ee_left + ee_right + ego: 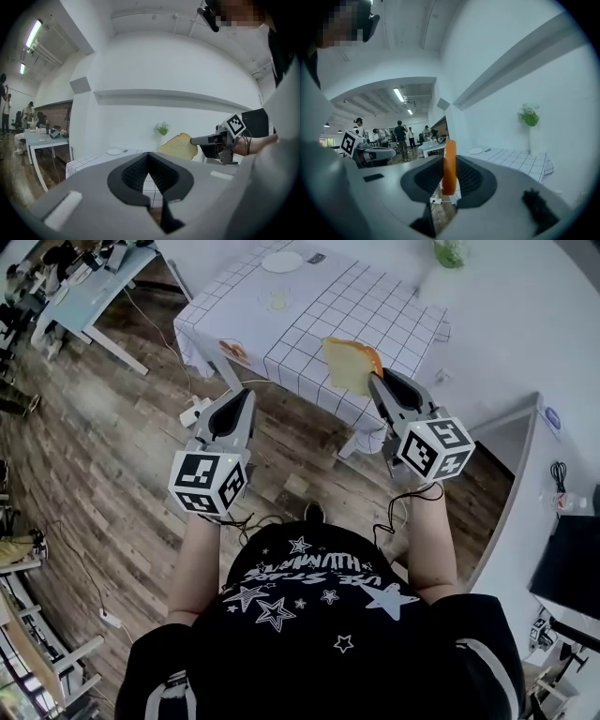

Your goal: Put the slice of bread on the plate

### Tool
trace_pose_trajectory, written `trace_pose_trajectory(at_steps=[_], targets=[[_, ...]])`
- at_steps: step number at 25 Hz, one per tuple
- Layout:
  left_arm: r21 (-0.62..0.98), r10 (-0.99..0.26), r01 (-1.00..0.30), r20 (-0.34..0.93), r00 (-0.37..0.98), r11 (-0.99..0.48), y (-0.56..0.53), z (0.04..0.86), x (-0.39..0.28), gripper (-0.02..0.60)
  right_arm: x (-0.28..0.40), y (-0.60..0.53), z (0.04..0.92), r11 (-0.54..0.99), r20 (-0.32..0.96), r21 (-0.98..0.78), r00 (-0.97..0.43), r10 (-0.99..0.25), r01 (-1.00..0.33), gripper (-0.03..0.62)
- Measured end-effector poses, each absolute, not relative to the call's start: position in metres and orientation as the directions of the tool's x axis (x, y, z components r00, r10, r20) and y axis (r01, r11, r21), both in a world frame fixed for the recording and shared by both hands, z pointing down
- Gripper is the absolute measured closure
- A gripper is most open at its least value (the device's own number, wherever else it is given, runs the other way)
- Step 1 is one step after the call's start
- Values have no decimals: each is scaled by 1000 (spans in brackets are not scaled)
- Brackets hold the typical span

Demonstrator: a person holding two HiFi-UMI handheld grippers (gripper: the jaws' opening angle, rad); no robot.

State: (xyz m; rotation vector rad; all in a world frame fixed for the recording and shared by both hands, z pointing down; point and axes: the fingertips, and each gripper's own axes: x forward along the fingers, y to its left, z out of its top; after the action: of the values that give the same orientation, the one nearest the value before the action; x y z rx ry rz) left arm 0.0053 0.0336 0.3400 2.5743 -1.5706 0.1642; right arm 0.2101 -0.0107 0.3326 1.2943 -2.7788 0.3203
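Observation:
A slice of bread (349, 365) with an orange-brown crust is held upright in my right gripper (375, 379), which is shut on its lower edge. In the right gripper view the slice (449, 166) shows edge-on between the pads. The left gripper view shows the bread (179, 146) and the right gripper (206, 139) out to the right. My left gripper (249, 393) is shut with nothing in it, its tips (149, 154) meeting. A white plate (281, 261) lies on the far part of the checked table (309, 324) ahead, also visible as the plate (114, 151) (476, 151).
A green plant in a vase (450, 251) stands at the table's far right. A power strip with cables (197, 409) lies on the wooden floor by the table's near left corner. Another table (84, 296) stands at upper left. Several people (401, 136) are far off.

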Motion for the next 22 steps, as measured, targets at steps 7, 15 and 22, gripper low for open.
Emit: trace_pose_trajectory(at_steps=[7, 15, 22], targets=[[45, -889, -905, 173, 424, -422, 15, 340, 12, 572, 215, -48, 336, 647, 138, -188, -672, -727, -739, 508], [91, -905, -922, 178, 387, -377, -15, 347, -4, 572, 200, -71, 341, 664, 163, -188, -690, -705, -723, 508], [106, -884, -895, 145, 445, -433, -51, 359, -13, 572, 192, -93, 355, 622, 183, -170, -645, -742, -764, 508]])
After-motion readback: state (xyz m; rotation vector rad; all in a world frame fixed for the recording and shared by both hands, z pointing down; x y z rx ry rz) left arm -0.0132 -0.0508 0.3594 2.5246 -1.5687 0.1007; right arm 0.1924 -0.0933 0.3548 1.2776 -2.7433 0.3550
